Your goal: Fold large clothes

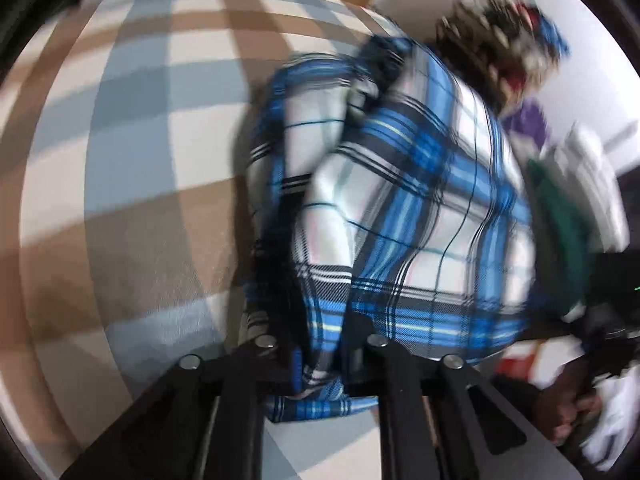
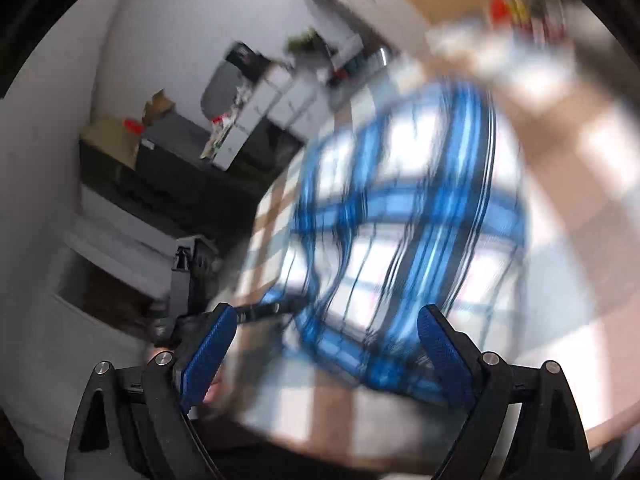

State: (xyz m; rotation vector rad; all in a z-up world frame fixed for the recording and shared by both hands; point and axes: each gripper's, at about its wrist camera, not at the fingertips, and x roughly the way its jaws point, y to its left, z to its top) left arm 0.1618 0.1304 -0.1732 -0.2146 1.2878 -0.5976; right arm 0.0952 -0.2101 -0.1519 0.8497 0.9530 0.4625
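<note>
Plaid shirt (image 1: 400,208) bunched lengthwise, near end pinched by left tongs (image 1: 320,360).

Plaid garment (image 1: 420,208) on checked tablecloth (image 1: 132,128)

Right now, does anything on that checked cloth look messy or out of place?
Yes: the blue plaid garment lies bunched and rumpled on the checked cloth, not flat. The left gripper pinches one edge; the right gripper is open.
</note>
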